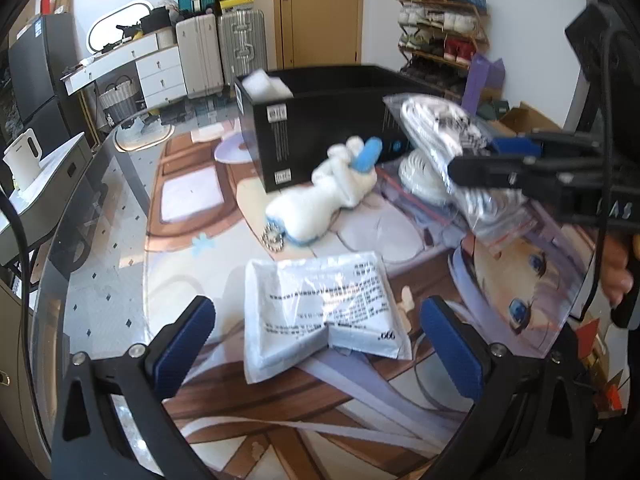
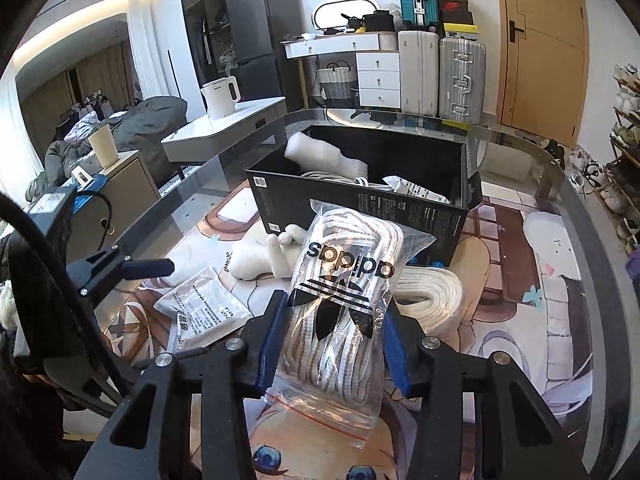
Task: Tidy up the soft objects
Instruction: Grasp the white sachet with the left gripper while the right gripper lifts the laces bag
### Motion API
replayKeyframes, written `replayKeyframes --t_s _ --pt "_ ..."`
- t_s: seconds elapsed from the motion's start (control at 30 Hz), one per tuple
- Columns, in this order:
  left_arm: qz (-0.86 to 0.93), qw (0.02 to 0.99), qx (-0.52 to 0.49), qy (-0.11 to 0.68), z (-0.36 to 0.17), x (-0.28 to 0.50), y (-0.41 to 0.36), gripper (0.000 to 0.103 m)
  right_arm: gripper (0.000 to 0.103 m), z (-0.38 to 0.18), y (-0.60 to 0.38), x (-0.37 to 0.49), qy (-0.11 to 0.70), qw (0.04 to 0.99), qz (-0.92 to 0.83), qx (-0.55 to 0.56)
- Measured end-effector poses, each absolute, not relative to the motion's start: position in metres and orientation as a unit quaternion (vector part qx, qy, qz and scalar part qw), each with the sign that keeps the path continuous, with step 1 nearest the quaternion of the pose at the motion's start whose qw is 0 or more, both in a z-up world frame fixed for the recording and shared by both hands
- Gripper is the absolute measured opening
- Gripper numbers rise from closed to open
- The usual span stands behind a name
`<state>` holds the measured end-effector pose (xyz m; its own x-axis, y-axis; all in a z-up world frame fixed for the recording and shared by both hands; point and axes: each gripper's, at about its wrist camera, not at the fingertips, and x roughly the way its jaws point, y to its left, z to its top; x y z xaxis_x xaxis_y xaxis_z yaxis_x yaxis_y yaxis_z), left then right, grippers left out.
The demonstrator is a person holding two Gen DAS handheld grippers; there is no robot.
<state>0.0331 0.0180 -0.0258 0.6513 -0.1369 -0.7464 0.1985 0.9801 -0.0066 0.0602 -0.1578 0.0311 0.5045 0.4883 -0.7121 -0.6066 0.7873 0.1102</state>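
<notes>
**Bagged laces held clear of the table, sachet next in line**

We find the right gripper [image 2: 334, 344] clamped on a clear zip bag of white shoelaces [image 2: 340, 296], its blue pads pressing the bag's two long sides about midway up. The bag hangs above the printed table mat [image 2: 520, 280], just in front of the black cardboard box [image 2: 360, 200] at the far middle of the table. We judge the bag light and soft: the laces give under the pads, and the plastic film is slick, so a hold across the bulk of the bundle is sounder than one on the loose film by the red zip edge.

The left gripper [image 1: 316, 344] stands wide open and holds nothing. Its pads flank a flat white sachet with printed text [image 1: 320, 312] lying on the near part of the mat; we cannot tell whether they touch it. The sachet looks thin, limp and glossy, and is best taken across its short width.

A white plush toy [image 1: 320, 196] lies against the box's near wall, and a coil of white rope [image 2: 432, 292] lies to the right, under the bag.
</notes>
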Motion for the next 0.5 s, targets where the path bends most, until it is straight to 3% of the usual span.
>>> replayKeyframes --t_s 0.13,0.3,0.5 --pt "-0.098 0.906 0.036 0.411 -0.0290 0.0322 0.0154 0.100 0.045 0.0312 -0.1586 0.0609 0.384 0.864 0.317 -0.076" --pt "-0.096 0.910 0.033 0.403 -0.0282 0.0302 0.0157 0.088 0.045 0.0308 -0.1605 0.0616 0.384 0.865 0.315 -0.076" --pt "-0.095 0.913 0.027 0.396 -0.0245 0.0312 0.0205 0.060 0.045 0.0320 -0.1610 0.0613 0.383 0.866 0.313 -0.076"
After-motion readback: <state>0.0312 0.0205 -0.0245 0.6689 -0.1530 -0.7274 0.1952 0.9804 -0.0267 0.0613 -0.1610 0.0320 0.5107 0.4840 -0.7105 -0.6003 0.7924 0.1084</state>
